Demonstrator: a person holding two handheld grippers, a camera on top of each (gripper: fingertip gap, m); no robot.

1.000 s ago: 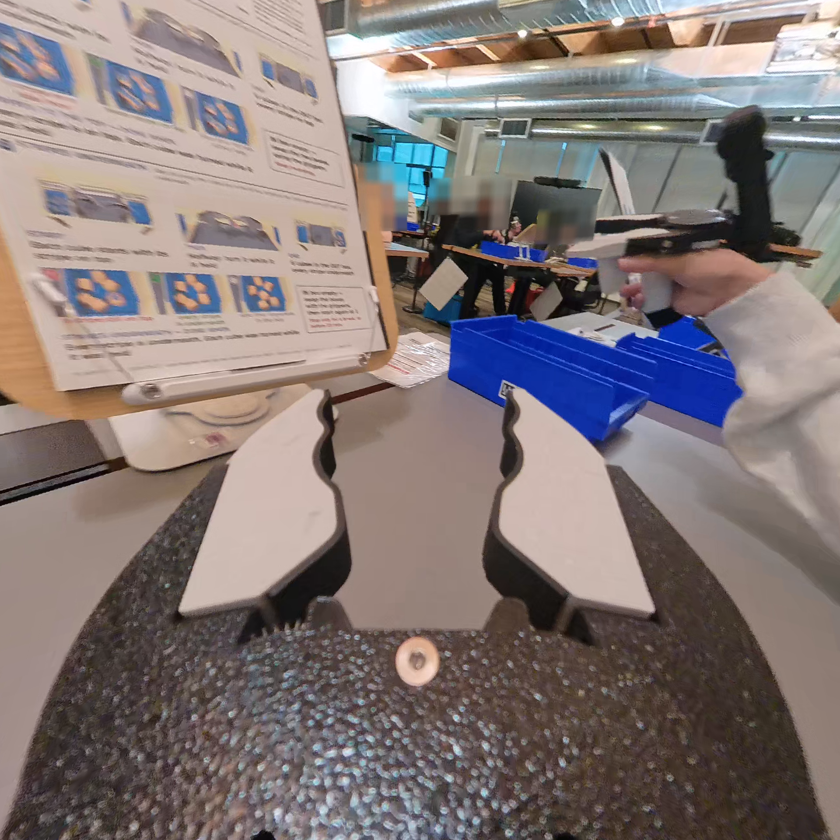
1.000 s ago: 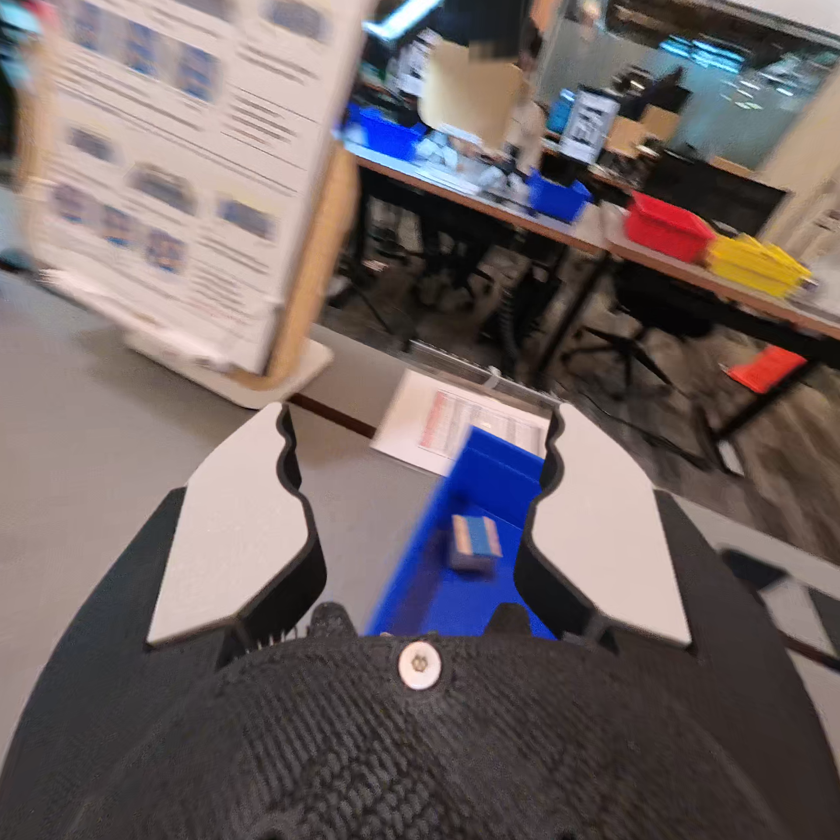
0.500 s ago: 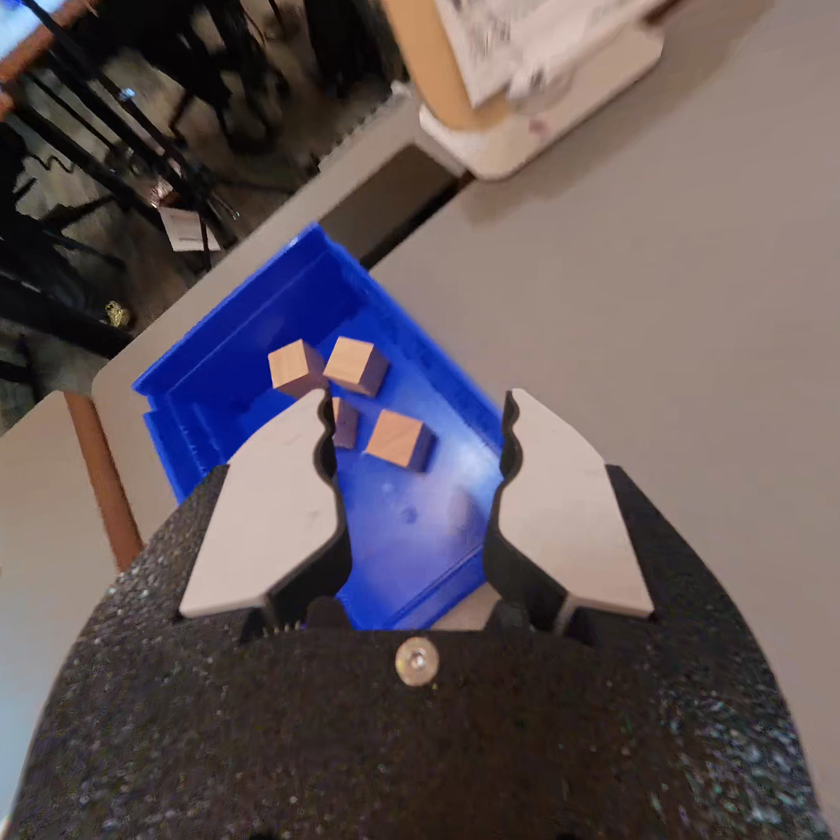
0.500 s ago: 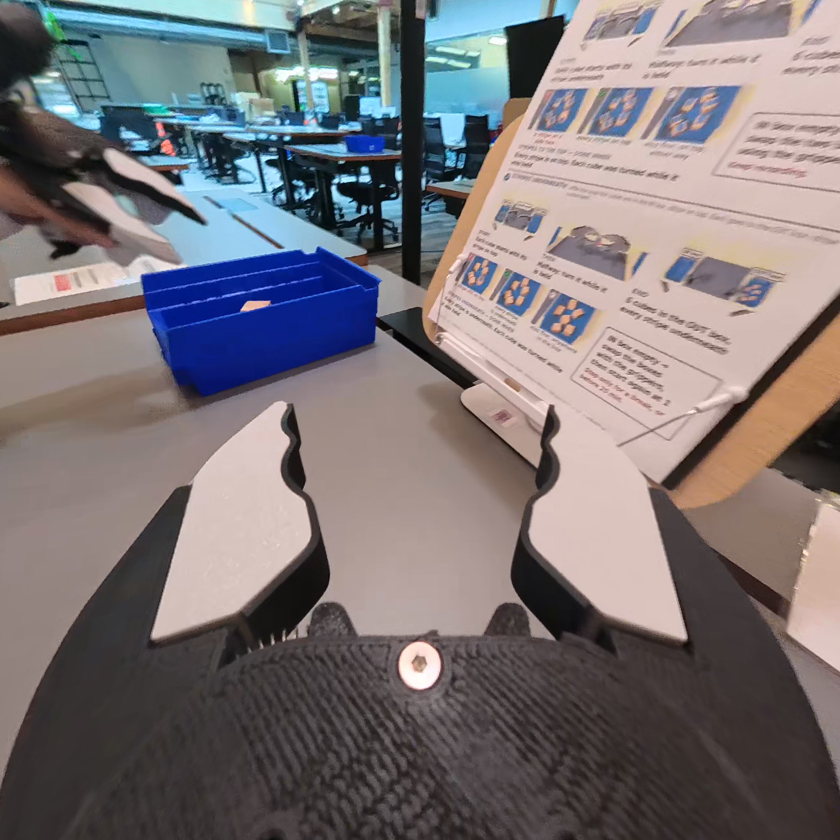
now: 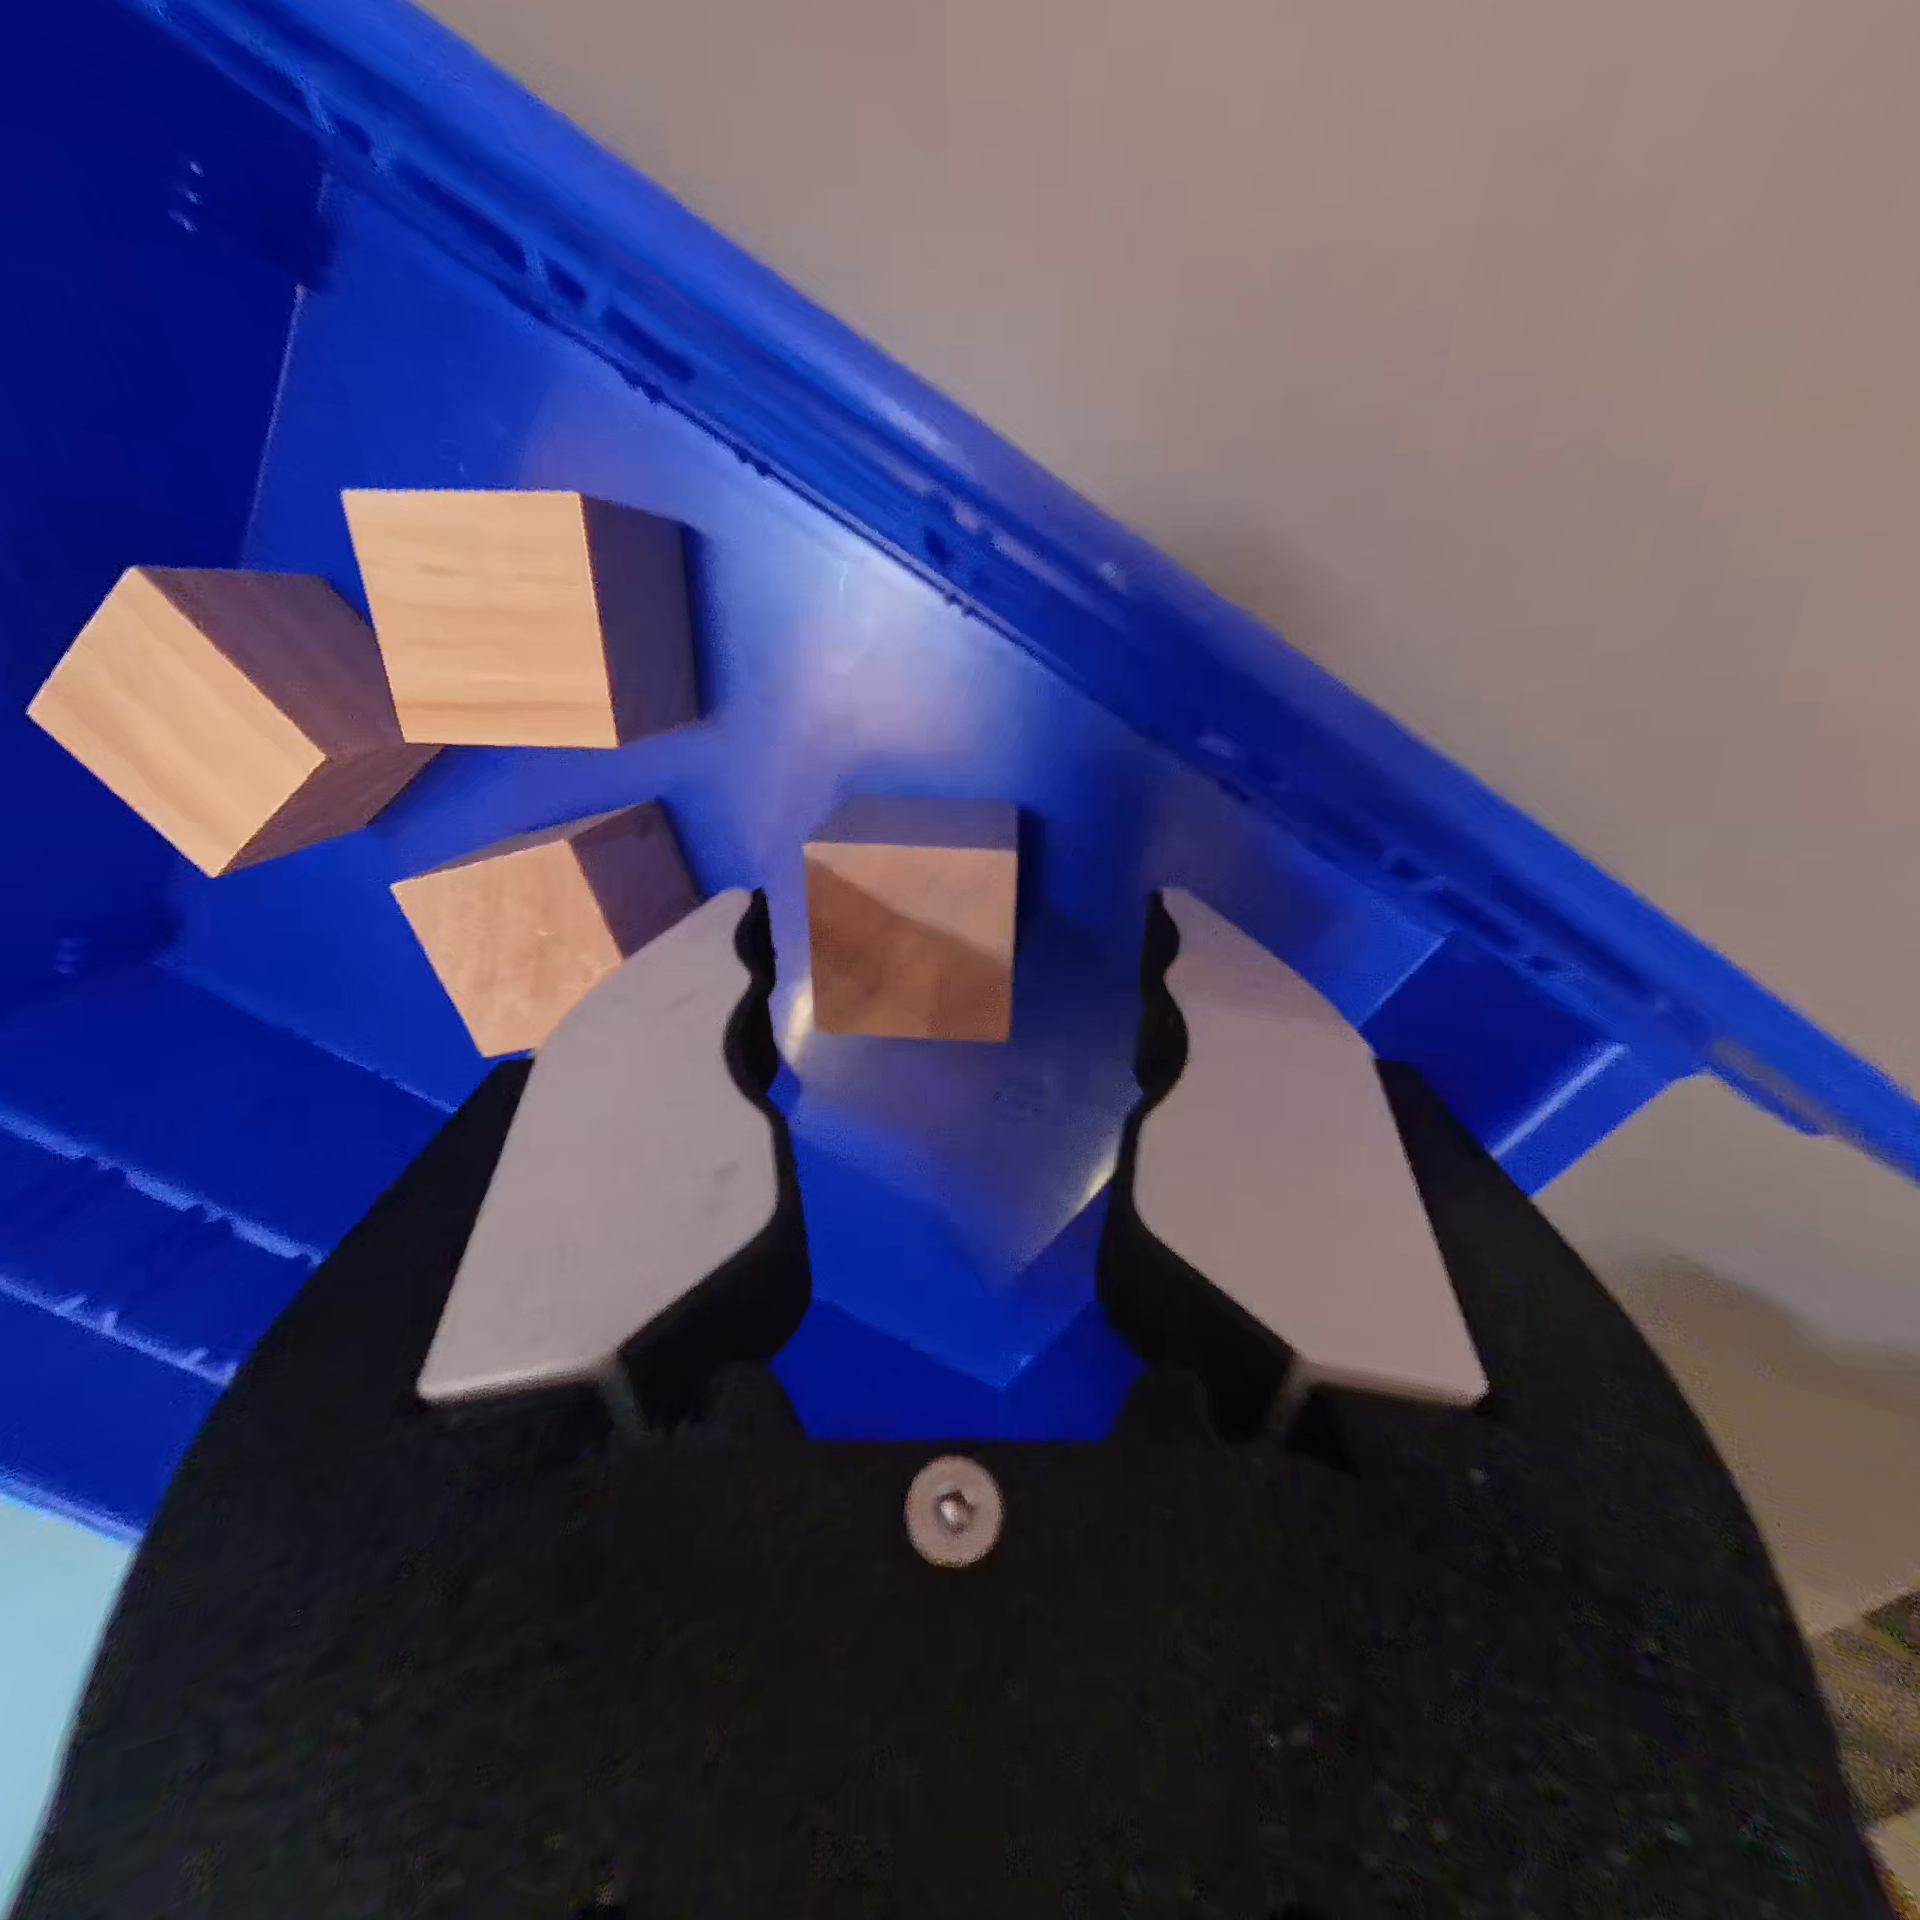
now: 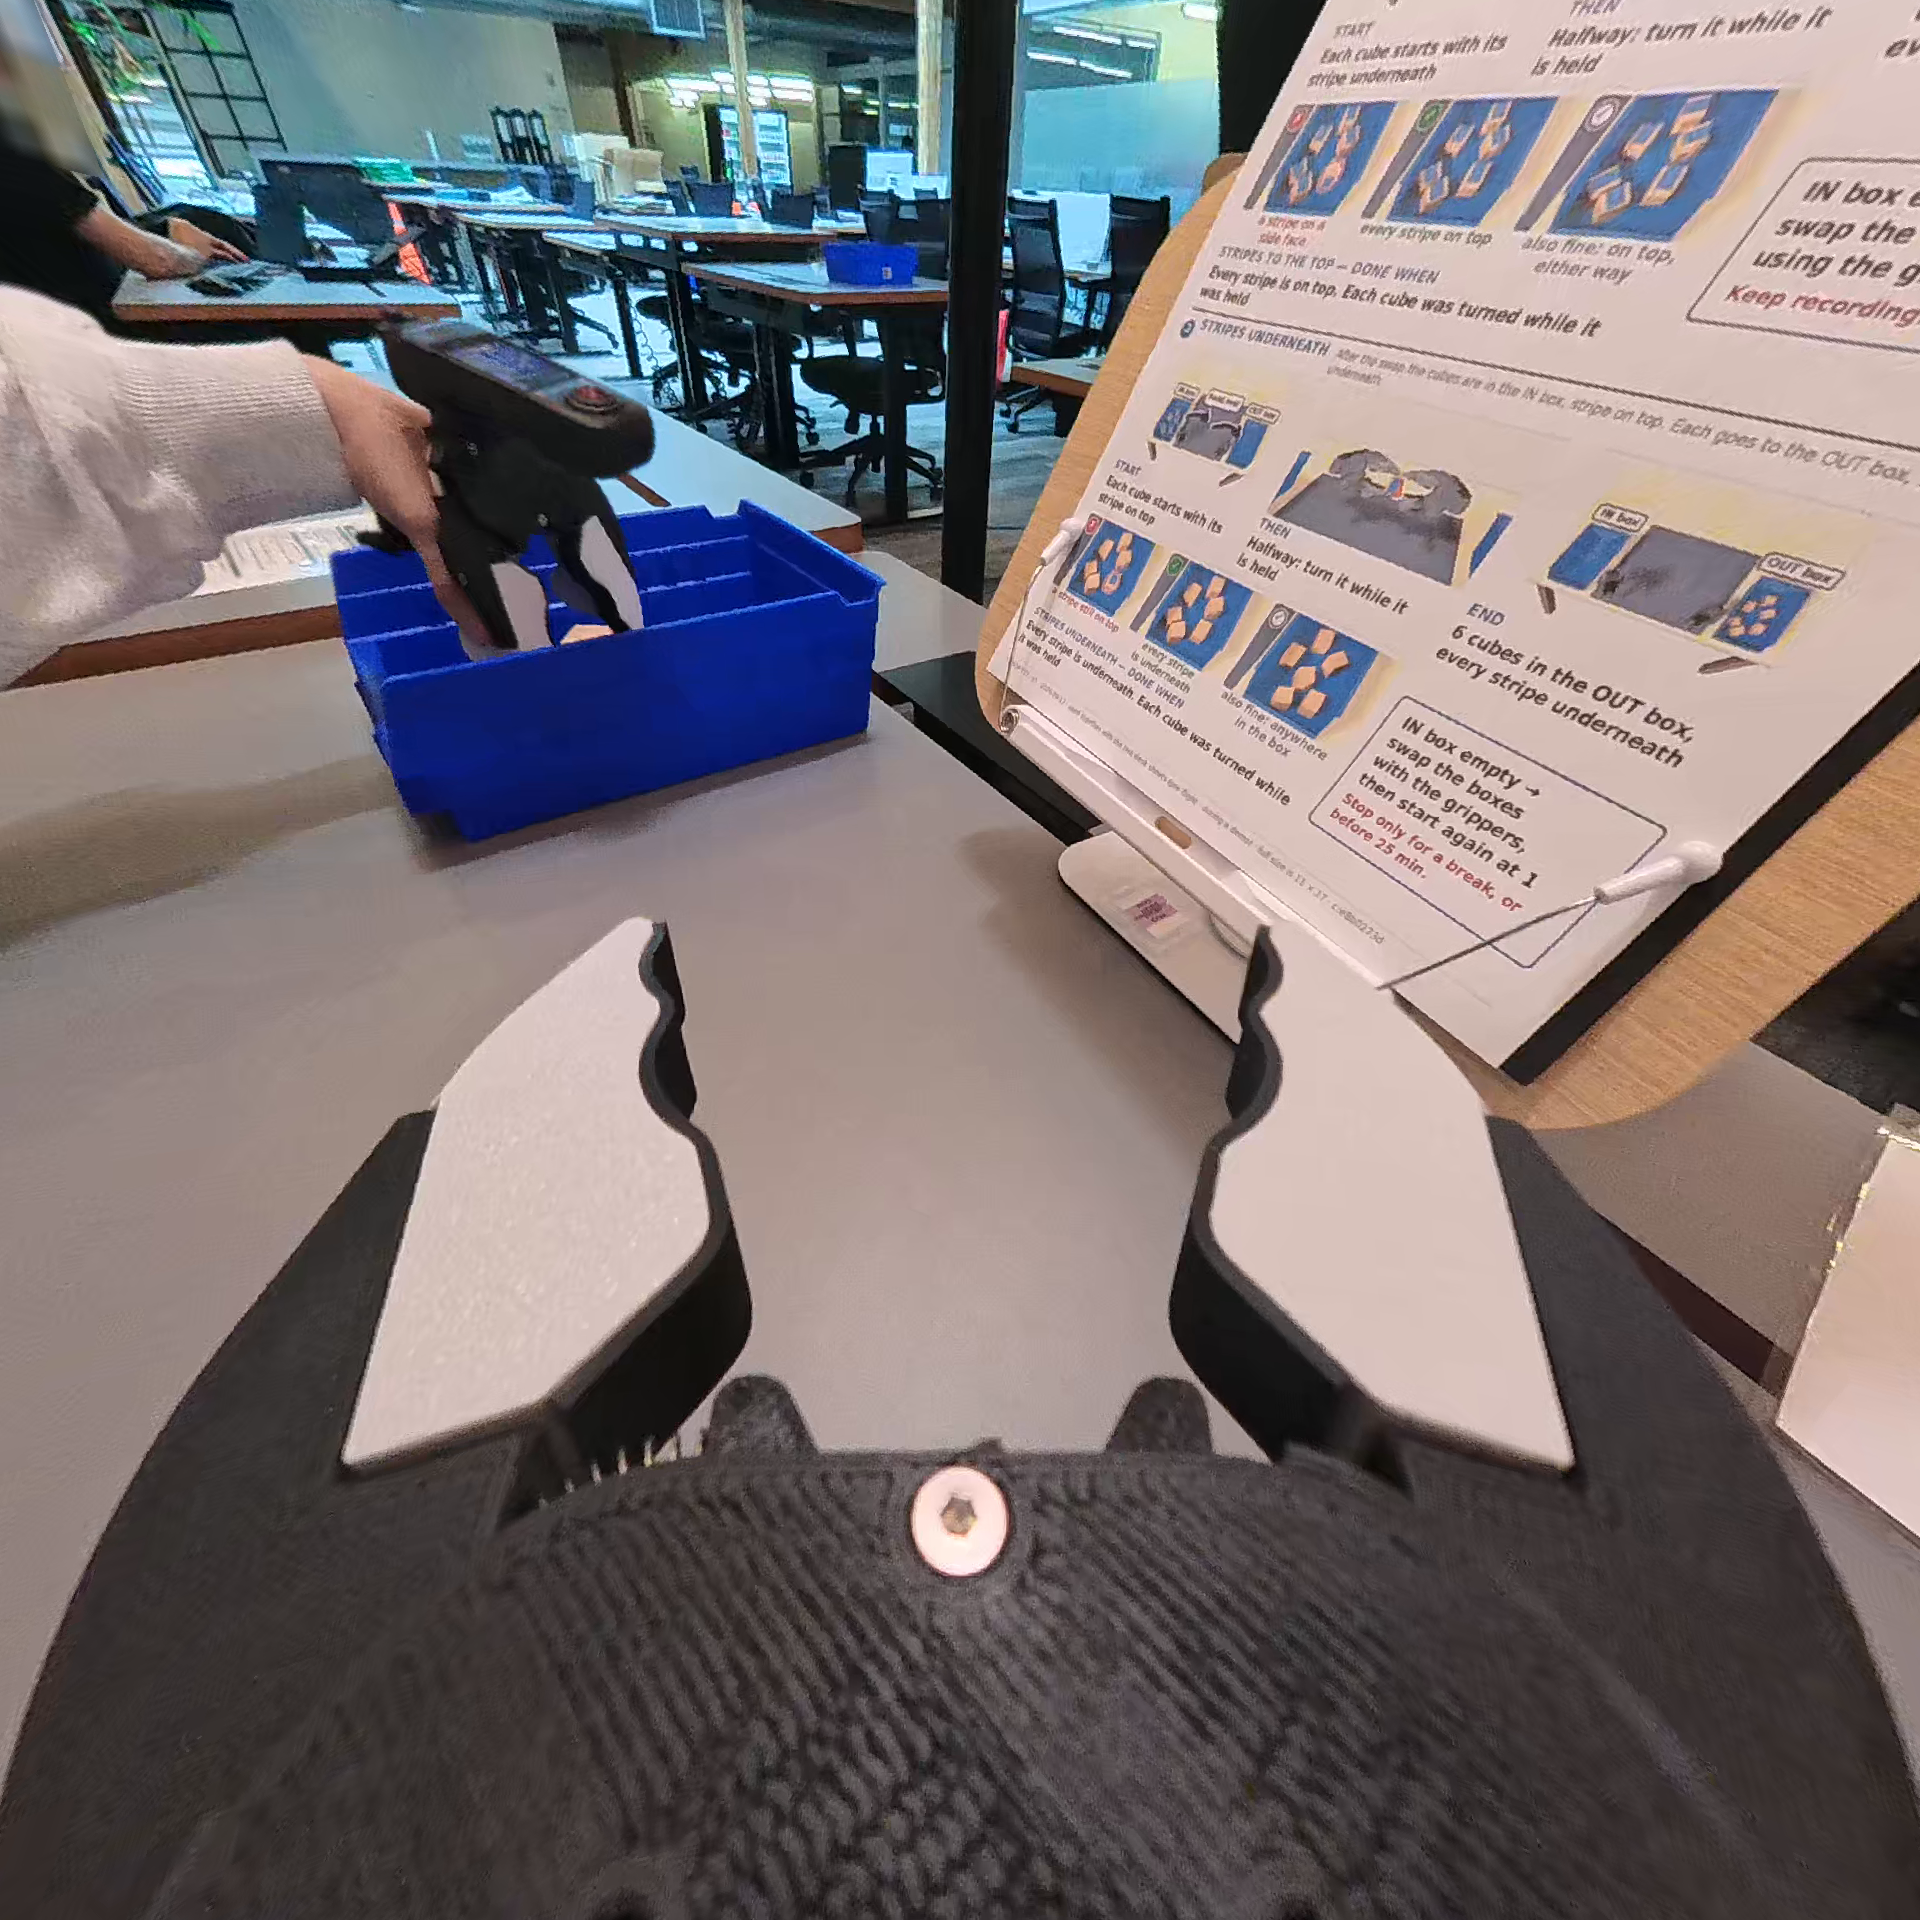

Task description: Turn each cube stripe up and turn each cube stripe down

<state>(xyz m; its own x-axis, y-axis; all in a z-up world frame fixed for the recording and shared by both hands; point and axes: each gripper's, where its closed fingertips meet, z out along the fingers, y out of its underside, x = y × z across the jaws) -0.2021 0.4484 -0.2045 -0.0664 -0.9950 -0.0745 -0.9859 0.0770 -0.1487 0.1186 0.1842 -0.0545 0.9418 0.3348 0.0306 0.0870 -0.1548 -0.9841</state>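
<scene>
In the left wrist view, several plain wooden cubes lie in a blue bin (image 5: pixel 935 499); no stripe shows on any of them. My left gripper (image 5: pixel 951 914) is open, low inside the bin, with one cube (image 5: pixel 909 914) just beyond and between its fingertips, not held. Another cube (image 5: pixel 499 935) lies partly behind the left finger, and two more (image 5: pixel 488 613) (image 5: pixel 177 717) lie farther left. In the right wrist view, my right gripper (image 6: pixel 961 945) is open and empty above the grey table (image 6: pixel 260 935). The left gripper (image 6: pixel 551 582) shows there dipping into the blue bin (image 6: pixel 623 707).
An instruction board (image 6: pixel 1507 520) on a wooden stand rises at the right of the right wrist view, close to the right finger. A white sheet (image 6: pixel 1860 1382) lies at the far right edge. Office desks and chairs stand beyond the table.
My left gripper has swung from facing the room down into the blue bin, close over the cubes. My right gripper turned from the other bin toward the table and board, then held still.
</scene>
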